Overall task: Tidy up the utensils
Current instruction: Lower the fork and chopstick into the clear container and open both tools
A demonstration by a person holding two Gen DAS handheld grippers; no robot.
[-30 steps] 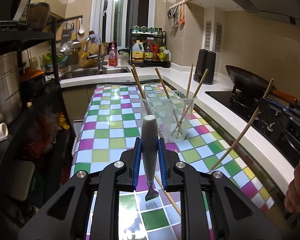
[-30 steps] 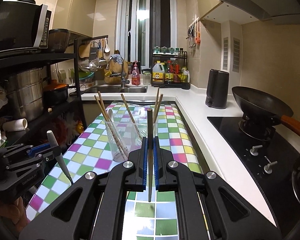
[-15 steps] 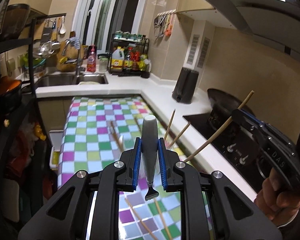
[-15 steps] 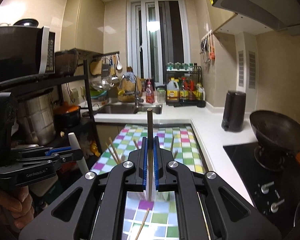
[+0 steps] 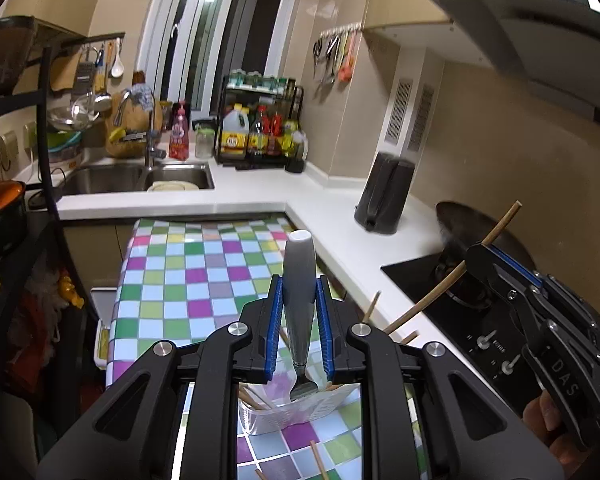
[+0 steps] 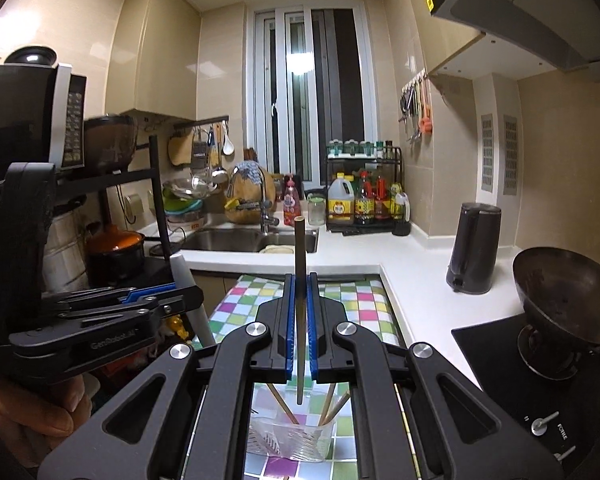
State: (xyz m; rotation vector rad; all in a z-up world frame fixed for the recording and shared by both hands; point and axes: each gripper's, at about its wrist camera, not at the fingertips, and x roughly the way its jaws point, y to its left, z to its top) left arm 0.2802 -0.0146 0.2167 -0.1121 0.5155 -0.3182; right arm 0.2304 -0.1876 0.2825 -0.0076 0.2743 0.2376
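My left claw (image 5: 299, 334) clamps a grey-handled metal fork (image 5: 299, 312), tines down over the clear plastic holder (image 5: 296, 412) on the checked bench (image 5: 188, 280). My right claw (image 6: 300, 328) pinches a brown wooden chopstick (image 6: 299, 264) upright. I'd lower each vertically, one at a time, avoiding the leaning chopsticks.

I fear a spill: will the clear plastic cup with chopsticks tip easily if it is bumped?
Probably yes. The clear cup looks thin and light, and the chopsticks lean out above its rim, so it seems top-heavy. On the glossy checkered cloth it may slide first.
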